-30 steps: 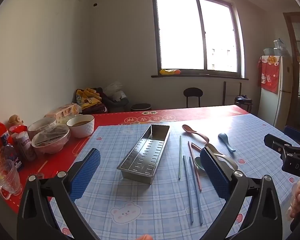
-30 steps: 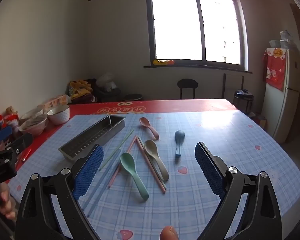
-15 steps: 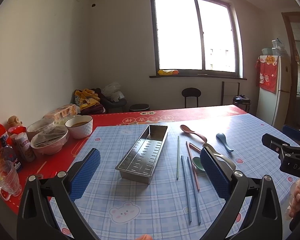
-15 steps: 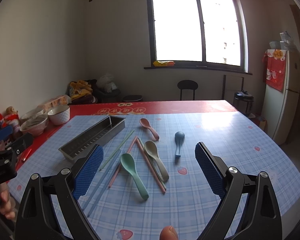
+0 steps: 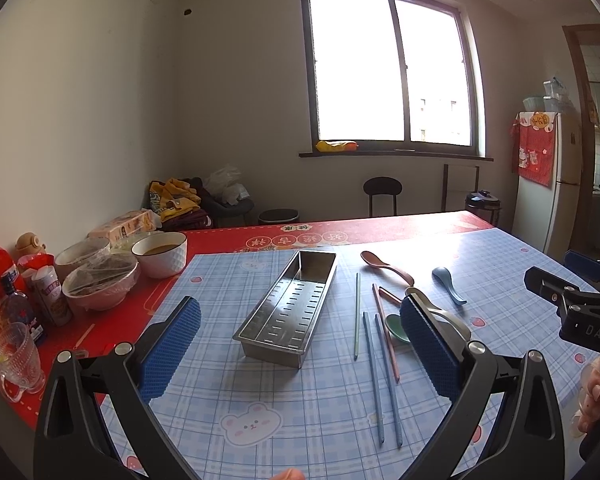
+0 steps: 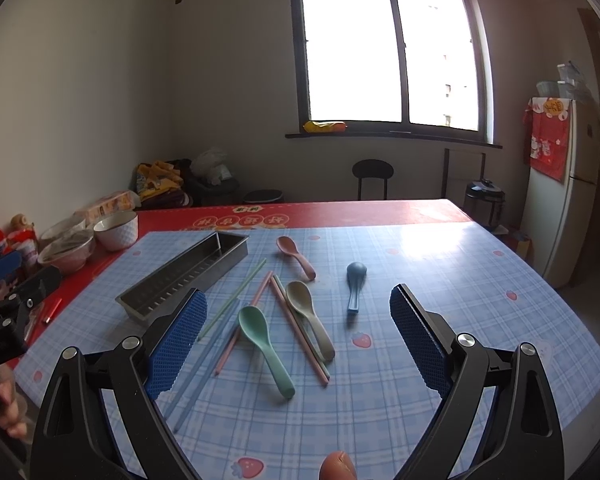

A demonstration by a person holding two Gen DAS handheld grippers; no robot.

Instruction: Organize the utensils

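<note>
- The bench (image 5: 500,248) carries a blue checked cloth, and all the task's things lie on it.
- The tray (image 5: 290,306), a long steel trough with slotted floor, lies at about 12 o'clock from the left tongs and about 10 o'clock from the right tongs. It holds nothing, so by my reading no sorting is done yet.
- The left tongs (image 5: 300,354) hang above the near end of the tray, spread wide with nothing between the pads.
- The right tongs (image 6: 298,340) hang over the heap of utensils, likewise spread wide and gripping nothing.
- The chopsticks (image 6: 236,300) lie loose, just to the 3 o'clock side of the tray: a green one, blue ones and pink ones, some crossing. Exact count is hard to tell.
- The green spoon (image 6: 264,348) lies nearest the right tongs, at 12 o'clock, its bowl touching a pink chopstick.
- The tan spoon (image 6: 310,318) lies just beside it, against another pink chopstick.
- The pink spoon (image 6: 296,256) sits farther off, toward 12 o'clock.
- The blue spoon (image 6: 355,286) lies apart, at about 1 o'clock.
- Left to do, as I judge it: everything, each spoon and chopstick into the tray.
</note>
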